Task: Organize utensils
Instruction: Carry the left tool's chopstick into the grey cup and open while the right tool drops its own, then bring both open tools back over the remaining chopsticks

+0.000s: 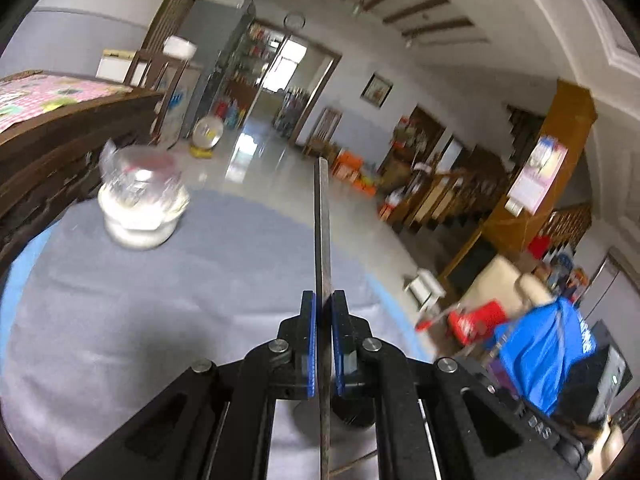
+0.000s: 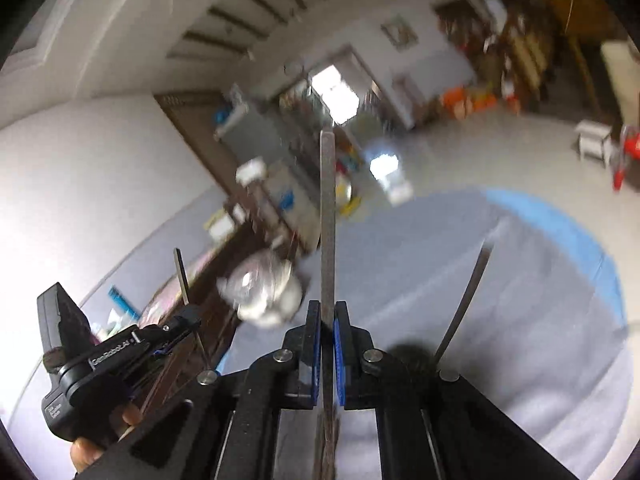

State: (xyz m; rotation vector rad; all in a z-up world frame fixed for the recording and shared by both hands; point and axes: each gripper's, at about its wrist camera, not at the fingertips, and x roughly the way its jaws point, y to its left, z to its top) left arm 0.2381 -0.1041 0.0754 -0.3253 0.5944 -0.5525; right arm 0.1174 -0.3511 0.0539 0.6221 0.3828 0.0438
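you're clamping one flat metal utensil (image 1: 322,224) in the left gripper (image 1: 323,300) and another utensil (image 2: 328,216) in the right gripper (image 2: 327,312), both above the grey table (image 1: 160,320), a third, possibly a knife (image 2: 464,300), waiting; nothing placed yet.

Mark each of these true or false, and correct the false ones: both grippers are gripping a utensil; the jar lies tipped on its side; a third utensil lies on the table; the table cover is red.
1. Both grippers grip a utensil. True: the left gripper and the right gripper each clamp a flat metal handle.
2. The jar lies tipped over. False: it stands upright.
3. A third utensil lies on the table. True.
4. The table cover is red. False: grey with a blue edge.
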